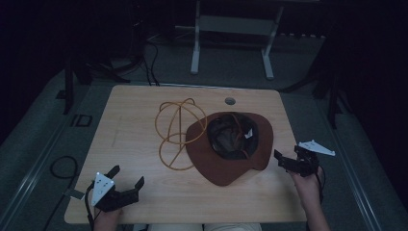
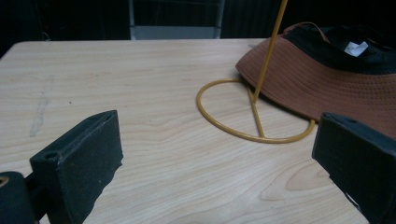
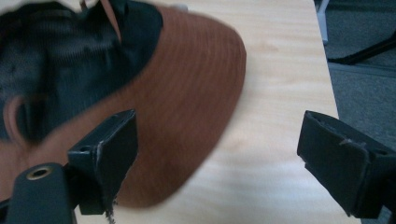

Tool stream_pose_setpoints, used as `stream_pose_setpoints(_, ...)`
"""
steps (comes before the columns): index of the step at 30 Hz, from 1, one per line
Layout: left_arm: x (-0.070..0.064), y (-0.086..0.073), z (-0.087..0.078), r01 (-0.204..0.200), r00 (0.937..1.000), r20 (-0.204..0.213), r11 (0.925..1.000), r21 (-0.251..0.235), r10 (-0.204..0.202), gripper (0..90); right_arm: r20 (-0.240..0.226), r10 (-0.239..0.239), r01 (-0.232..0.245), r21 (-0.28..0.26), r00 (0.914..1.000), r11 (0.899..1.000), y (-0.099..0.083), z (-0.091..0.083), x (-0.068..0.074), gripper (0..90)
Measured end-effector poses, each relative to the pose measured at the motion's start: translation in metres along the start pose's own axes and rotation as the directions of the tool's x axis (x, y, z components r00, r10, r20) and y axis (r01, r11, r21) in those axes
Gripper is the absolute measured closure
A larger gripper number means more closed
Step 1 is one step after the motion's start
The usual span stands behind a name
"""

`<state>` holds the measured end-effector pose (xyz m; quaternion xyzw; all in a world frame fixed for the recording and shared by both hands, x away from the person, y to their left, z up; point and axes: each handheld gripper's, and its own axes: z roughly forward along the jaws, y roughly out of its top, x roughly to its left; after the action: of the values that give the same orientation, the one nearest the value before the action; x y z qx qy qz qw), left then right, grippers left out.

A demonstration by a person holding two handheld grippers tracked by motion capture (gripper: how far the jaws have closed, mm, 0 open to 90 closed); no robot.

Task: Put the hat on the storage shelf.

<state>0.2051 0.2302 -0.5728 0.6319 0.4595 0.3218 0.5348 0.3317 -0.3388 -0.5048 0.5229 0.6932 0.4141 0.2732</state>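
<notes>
A brown brimmed hat lies upside down right of the table's middle, its black lining facing up. A yellow wire stand rests against its left side. My left gripper is open near the front left edge, with nothing between its jaws. In the left gripper view it looks toward the stand's round base and the hat brim. My right gripper is open just right of the hat. In the right gripper view it hovers over the brim's edge, its left jaw above the brim.
The wooden table has a round cable hole near its back edge. A white frame on legs stands on the floor behind. Cables lie on the grey floor at the left. The table's right edge is close to my right gripper.
</notes>
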Motion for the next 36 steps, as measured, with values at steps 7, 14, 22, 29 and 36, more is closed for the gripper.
stream_pose_setpoints(7,-0.006,0.001,0.0,-0.047,0.9983,0.035,0.9985,0.026,0.046,2.0,-0.017,-0.042,0.042,-0.011,0.999,0.999,0.028,0.019,0.012,18.2)
stream_pose_setpoints(14,-0.004,-0.001,0.001,-0.038,0.9979,0.055,0.9978,0.055,0.035,2.1,-0.056,-0.098,0.1,0.02,0.9936,0.995,0.055,0.049,0.027,21.6)
stream_pose_setpoints(22,-0.006,-0.002,0.004,-0.06,0.9928,0.11,0.9923,0.108,0.048,2.1,-0.052,-0.142,0.144,0.059,0.9886,0.988,0.081,0.082,0.041,26.6)
stream_pose_setpoints(29,-0.006,-0.002,0.003,-0.068,0.9908,0.124,0.992,0.107,0.054,2.1,-0.017,-0.204,0.204,0.132,0.9789,0.97,0.088,0.118,0.051,33.3)
stream_pose_setpoints(36,-0.004,-0.003,0.003,-0.051,0.9899,0.137,0.9924,0.112,0.036,2.1,-0.039,-0.246,0.249,0.198,0.9684,0.948,0.093,0.147,0.057,32.2)
